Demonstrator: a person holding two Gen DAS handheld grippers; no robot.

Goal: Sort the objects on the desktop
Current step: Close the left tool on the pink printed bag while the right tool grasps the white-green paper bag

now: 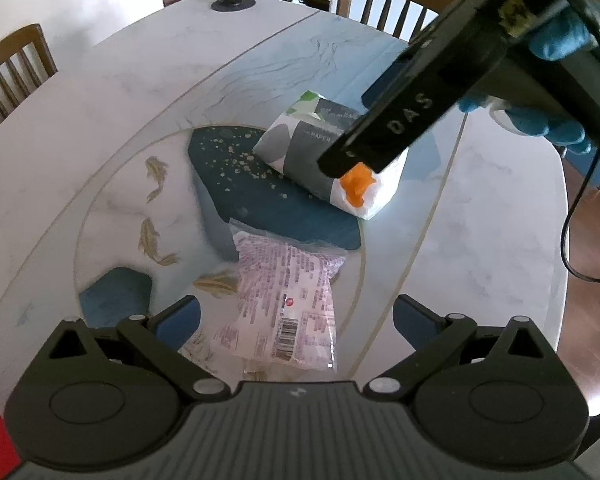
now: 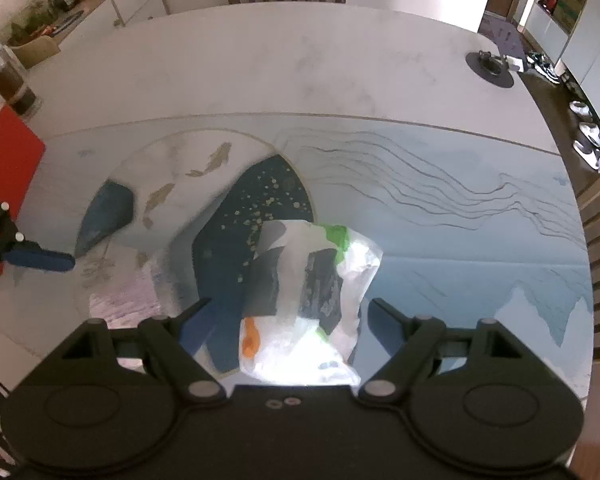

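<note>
Daylight, soft and diffuse; both views fairly bright. Left wrist view: sharp, tabletop (image 1: 100,128) washed pale at left, faint shadow beside the tissue pack (image 1: 300,152). Right wrist view: motion blur throughout; the pack's near end blown out to white. Strong fisheye bending at edges, dark corners.
</note>
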